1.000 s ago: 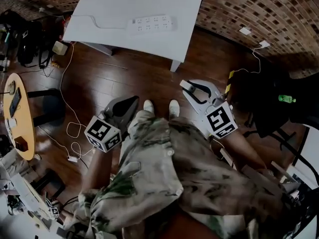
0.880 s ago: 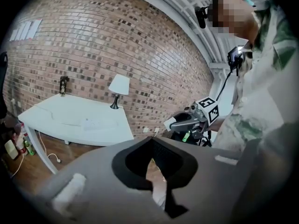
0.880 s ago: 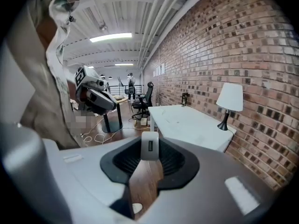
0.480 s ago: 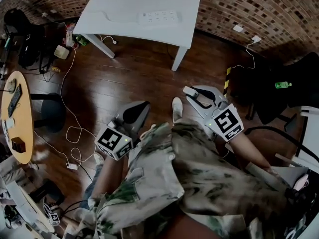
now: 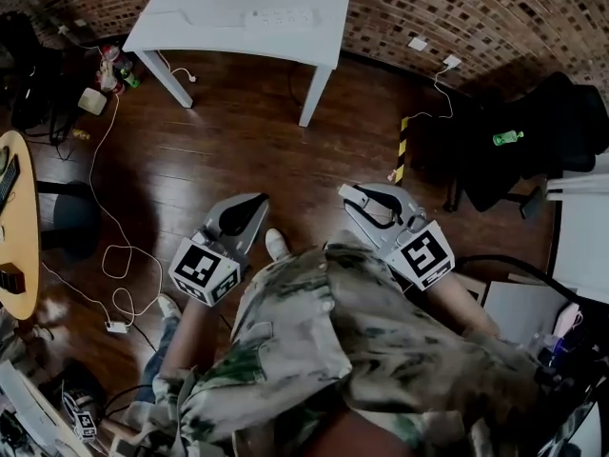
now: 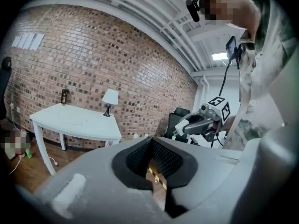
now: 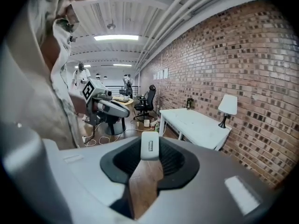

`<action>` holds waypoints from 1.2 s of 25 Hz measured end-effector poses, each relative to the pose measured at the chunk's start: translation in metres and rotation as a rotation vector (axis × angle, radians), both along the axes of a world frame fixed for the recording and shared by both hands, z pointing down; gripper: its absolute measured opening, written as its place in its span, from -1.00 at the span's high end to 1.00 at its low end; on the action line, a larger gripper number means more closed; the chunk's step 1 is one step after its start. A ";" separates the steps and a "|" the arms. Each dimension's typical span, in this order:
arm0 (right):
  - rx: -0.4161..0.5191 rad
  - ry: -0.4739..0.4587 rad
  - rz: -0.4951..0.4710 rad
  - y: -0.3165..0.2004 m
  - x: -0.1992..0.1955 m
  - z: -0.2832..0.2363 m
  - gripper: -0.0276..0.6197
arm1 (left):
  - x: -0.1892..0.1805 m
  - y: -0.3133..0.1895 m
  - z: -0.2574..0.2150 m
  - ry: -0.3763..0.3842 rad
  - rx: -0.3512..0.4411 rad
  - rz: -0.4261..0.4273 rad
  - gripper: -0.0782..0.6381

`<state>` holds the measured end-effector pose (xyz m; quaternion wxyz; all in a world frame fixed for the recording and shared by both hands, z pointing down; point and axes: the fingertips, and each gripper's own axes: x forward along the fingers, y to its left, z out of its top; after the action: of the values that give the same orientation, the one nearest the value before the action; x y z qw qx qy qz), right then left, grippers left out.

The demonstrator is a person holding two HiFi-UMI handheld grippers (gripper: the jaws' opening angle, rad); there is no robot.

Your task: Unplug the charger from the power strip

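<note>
Charger free of the strip, in our right claw

Our right gripper (image 7: 150, 156) pinches the white charger (image 7: 150, 145) at its very tips, centre of the frame; our left gripper (image 6: 150, 148) has its jaws drawn together on nothing. The power strip (image 5: 281, 15) lies on the white table (image 5: 205, 8) at upper left, well apart (unplugging looks done). The hold seems shallow, so we judge a jolt could drop the charger onto the wood floor (image 5: 238, 136).
</note>
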<state>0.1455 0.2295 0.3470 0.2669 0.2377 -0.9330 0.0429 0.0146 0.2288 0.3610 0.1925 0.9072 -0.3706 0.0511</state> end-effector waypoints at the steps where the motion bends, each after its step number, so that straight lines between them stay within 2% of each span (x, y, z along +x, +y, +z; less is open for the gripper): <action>1: 0.006 -0.008 -0.002 0.007 0.002 -0.003 0.59 | 0.004 0.006 -0.004 0.002 0.008 -0.003 0.77; 7: 0.038 -0.039 -0.019 0.046 0.037 -0.016 0.58 | 0.042 0.039 -0.009 -0.008 0.009 -0.017 0.77; 13: 0.045 -0.041 -0.020 0.087 0.105 -0.012 0.59 | 0.112 0.068 -0.014 -0.038 0.030 -0.002 0.77; 18: 0.056 -0.049 -0.031 0.113 0.144 -0.010 0.59 | 0.158 0.095 -0.022 -0.025 0.048 -0.014 0.77; 24: 0.073 -0.054 -0.051 0.138 0.172 -0.011 0.59 | 0.188 0.125 -0.017 -0.032 0.049 -0.027 0.77; 30: 0.074 -0.045 -0.050 0.146 0.194 -0.010 0.58 | 0.205 0.132 -0.019 -0.034 0.061 -0.031 0.77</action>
<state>0.3391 0.3759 0.3374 0.2377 0.2229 -0.9454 0.0071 0.2198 0.3604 0.3424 0.1593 0.9057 -0.3893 0.0524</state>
